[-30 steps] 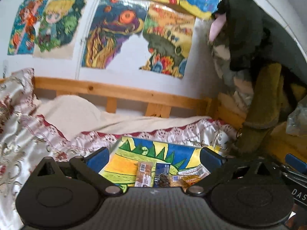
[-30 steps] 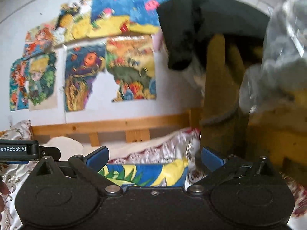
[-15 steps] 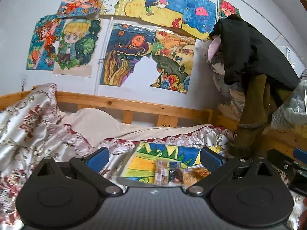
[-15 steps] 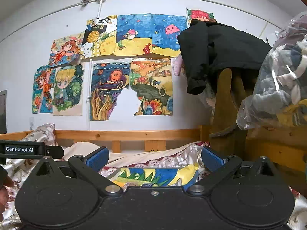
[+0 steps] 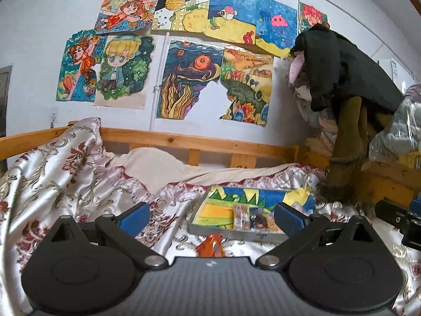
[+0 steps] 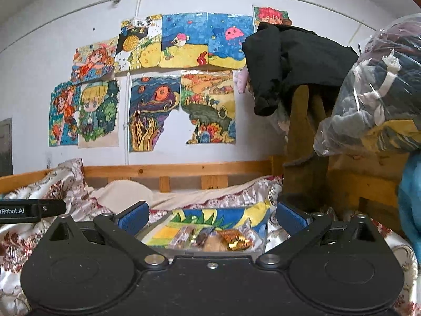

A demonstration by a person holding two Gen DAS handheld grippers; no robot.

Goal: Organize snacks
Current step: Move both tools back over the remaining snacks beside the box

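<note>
Plainly, one orange snack (image 5: 210, 245) lies before one tray (image 5: 226, 233).

Wall: we see drawings (image 5: 184, 60) taped in two rows.
Bed: wooden rail (image 5: 200, 142) runs below them; a floral satin quilt (image 5: 52, 173) lies bunched at left.
Right side: we see a black coat (image 6: 297, 60) draped high, a plastic bag of clothes (image 6: 376, 100) beside it.
</note>
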